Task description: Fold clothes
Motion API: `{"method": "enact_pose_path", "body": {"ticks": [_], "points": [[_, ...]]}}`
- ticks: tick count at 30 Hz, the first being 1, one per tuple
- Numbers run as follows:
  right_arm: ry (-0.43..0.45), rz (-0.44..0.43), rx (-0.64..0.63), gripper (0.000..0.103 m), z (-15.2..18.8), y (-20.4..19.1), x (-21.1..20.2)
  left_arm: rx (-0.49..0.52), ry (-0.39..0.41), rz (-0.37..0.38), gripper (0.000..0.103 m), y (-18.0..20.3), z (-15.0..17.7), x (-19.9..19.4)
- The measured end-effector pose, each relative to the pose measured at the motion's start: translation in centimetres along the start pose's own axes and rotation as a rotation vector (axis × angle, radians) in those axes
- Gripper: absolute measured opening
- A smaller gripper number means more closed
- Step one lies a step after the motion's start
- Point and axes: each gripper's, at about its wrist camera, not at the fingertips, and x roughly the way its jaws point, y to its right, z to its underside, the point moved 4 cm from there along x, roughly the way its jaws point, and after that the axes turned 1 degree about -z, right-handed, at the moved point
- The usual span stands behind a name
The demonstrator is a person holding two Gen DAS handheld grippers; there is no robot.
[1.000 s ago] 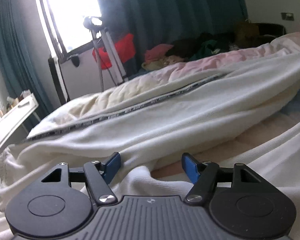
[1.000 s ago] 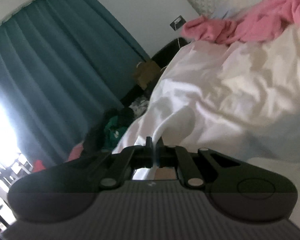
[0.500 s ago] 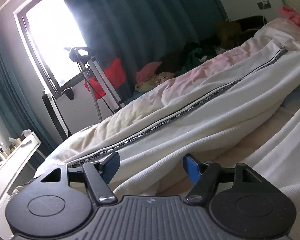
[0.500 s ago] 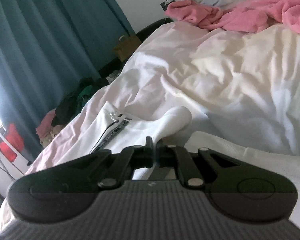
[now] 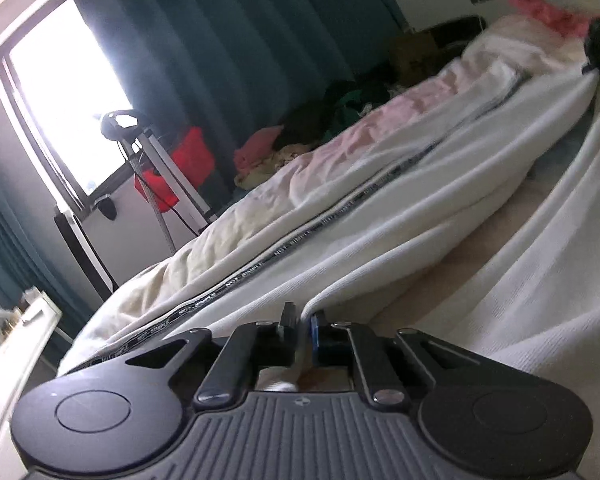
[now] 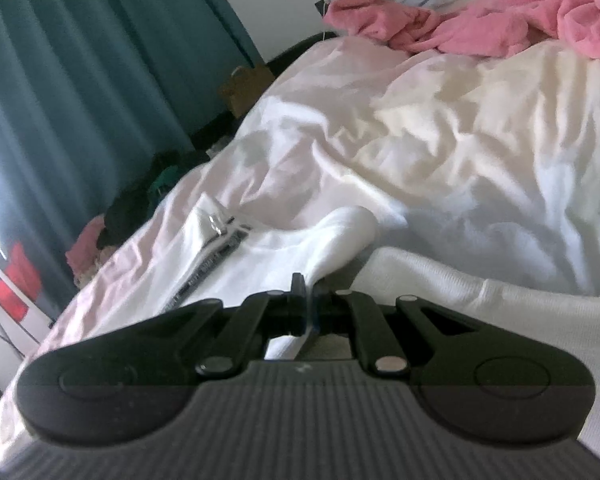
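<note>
So right now we've got the white garment stretched long across the bed, and both claws are pinched onto it, which makes sense if the plan is to lift one long edge and carry it over in a single go. Our left claw has just been closing, and its jaws now stand nearly together with a ridge of the white fabric caught between them, low at the near end of the piece. Our right claw is clamped too, with a fold of the same white cloth squeezed between its jaws, up at the other end near the printed black tape and its little metal fitting. You can trace that tape running the whole length in the left view, so it's a handy line for judging whether the fold lands straight. We'd guess gripping at both ends keeps the cloth taut so it doesn't sag in the middle. Pink blanket sits bunched further up the bed, well clear of the garment, so it shouldn't snag.
</note>
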Motion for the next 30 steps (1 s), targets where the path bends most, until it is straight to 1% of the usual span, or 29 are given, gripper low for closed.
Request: {"method": "enact_pose_path", "body": {"ticks": [4, 6, 9, 11, 13, 14, 15, 16, 17, 18, 19, 20, 22, 23, 24, 27, 28, 30], "points": [[0.039, 0.011, -0.012, 0.006, -1.1, -0.1, -1.4, -0.104, -0.005, 0.069, 0.004, -1.9, -0.3, -2.2], [0.034, 0.023, -0.043, 0.006, -1.3, 0.2, -1.5, -0.150, -0.066, 0.105, 0.004, -1.8, 0.5, -2.1], [-0.051, 0.052, -0.124, 0.007, -0.3, 0.7, -0.3, -0.216, -0.168, 0.159, 0.006, -1.4, 1.8, -1.8], [-0.079, 0.056, -0.151, 0.008, 0.1, 0.7, -0.3, -0.228, -0.196, 0.132, 0.011, -0.8, 1.9, -1.8], [-0.095, 0.076, -0.217, 0.010, 0.2, -0.2, -1.1, -0.296, -0.211, 0.110, 0.015, -1.1, 1.7, -2.2], [-0.097, 0.085, -0.260, 0.012, 0.4, -0.7, -1.8, -0.348, -0.215, 0.110, 0.018, -1.4, 1.6, -2.4], [-0.095, 0.089, -0.303, 0.018, 0.6, -1.2, -2.7, -0.399, -0.213, 0.110, 0.026, -1.6, 1.4, -2.9], [-0.092, 0.085, -0.340, 0.034, 0.9, -1.5, -3.9, -0.449, -0.208, 0.110, 0.031, -1.9, 1.2, -3.5], [-0.093, 0.074, -0.366, 0.046, 1.1, -1.8, -5.0, -0.469, -0.203, 0.095, 0.044, -2.1, 1.0, -4.1], [-0.092, 0.059, -0.389, 0.063, 1.3, -2.1, -6.3, -0.481, -0.198, 0.076, 0.056, -2.1, 0.8, -4.7], [-0.089, 0.034, -0.407, 0.075, 1.4, -2.3, -7.9, -0.493, -0.192, 0.057, 0.059, -2.2, 0.6, -5.3], [-0.087, 0.009, -0.424, 0.078, 1.5, -2.5, -9.4, -0.505, -0.187, 0.037, 0.062, -2.3, 0.3, -5.9], [-0.104, -0.045, -0.439, 0.076, 1.5, -2.9, -12.3, -0.511, -0.177, 0.003, 0.068, -2.4, -0.1, -7.2], [-0.127, -0.066, -0.428, 0.076, 1.6, -2.9, -13.6, -0.516, -0.174, -0.008, 0.075, -2.6, -0.1, -8.0], [-0.150, -0.086, -0.417, 0.076, 1.6, -2.9, -15.0, -0.526, -0.171, -0.018, 0.080, -2.7, -0.1, -8.7], [-0.210, -0.142, -0.410, 0.076, 1.9, -3.0, -18.6, -0.576, -0.170, -0.041, 0.084, -3.4, 0.4, -11.2], [-0.216, -0.156, -0.412, 0.076, 1.9, -3.1, -19.7, -0.598, -0.172, -0.046, 0.085, -3.7, 0.7, -12.1], [-0.197, -0.173, -0.415, 0.076, 1.5, -3.5, -21.5, -0.662, -0.197, -0.055, 0.087, -5.0, 1.7, -13.8]]}}
